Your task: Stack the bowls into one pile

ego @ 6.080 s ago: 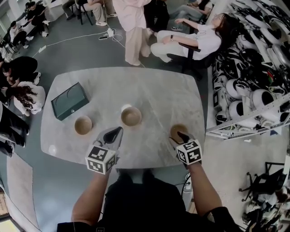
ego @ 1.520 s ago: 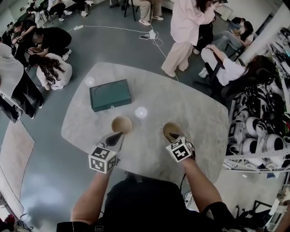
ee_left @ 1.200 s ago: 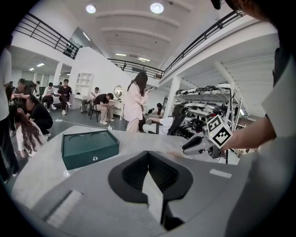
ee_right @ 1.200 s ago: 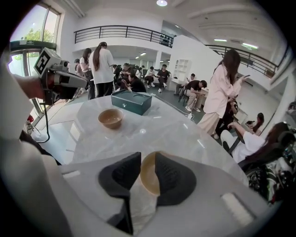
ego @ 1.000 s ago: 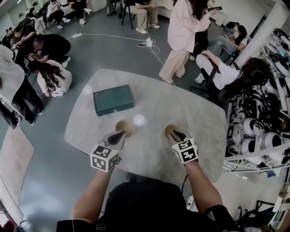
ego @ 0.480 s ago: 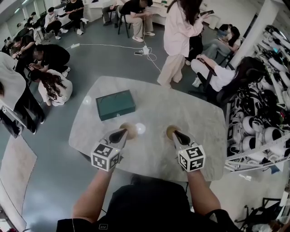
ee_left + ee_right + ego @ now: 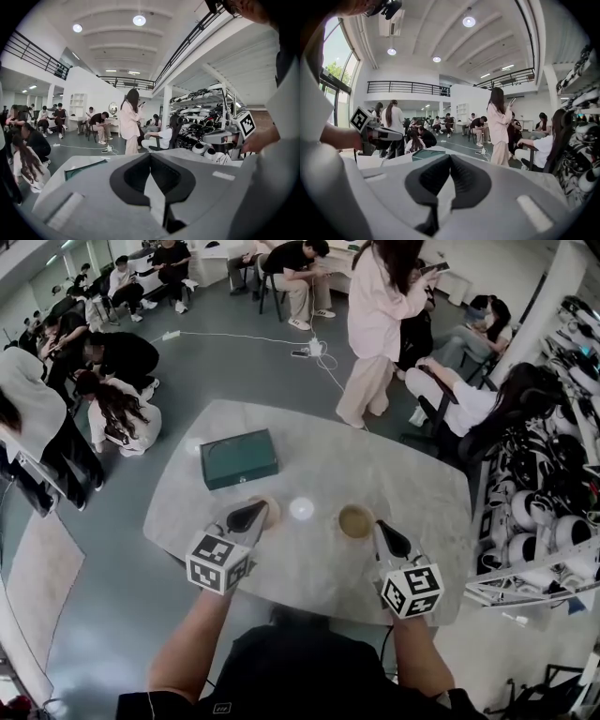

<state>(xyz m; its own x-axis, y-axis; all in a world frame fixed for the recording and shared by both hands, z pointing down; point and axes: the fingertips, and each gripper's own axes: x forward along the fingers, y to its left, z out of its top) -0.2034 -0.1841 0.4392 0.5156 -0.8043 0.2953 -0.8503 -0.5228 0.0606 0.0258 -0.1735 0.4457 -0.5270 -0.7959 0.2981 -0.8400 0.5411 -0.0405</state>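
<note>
Along the near edge of the pale grey, marble-patterned table [image 7: 375, 470], the right gripper [image 7: 381, 527] has drawn back towards the person from the round tan bowl right of the middle [image 7: 356, 521], whose rim it was at half a second ago. Its jaws have just been closing and now stand pressed together with nothing between them. That bowl stands free on the table, just beyond the fingertips. I take this to mean that a placing step has ended, not that a new grasp has begun.

The left gripper [image 7: 255, 510] also has its pads together and holds nothing. In the head view it covers the near side of a second round tan bowl left of the middle [image 7: 271, 513].

By count there are two bowl spots, well apart, where six seconds ago three bowls stood separately. One spot is therefore probably a stack of two, though I cannot tell which. The single pile is not yet made, and one spot still has to go onto the other. There is also one flat dark green rectangular box [image 7: 239, 457] towards the far left edge, and there are two grippers.
</note>
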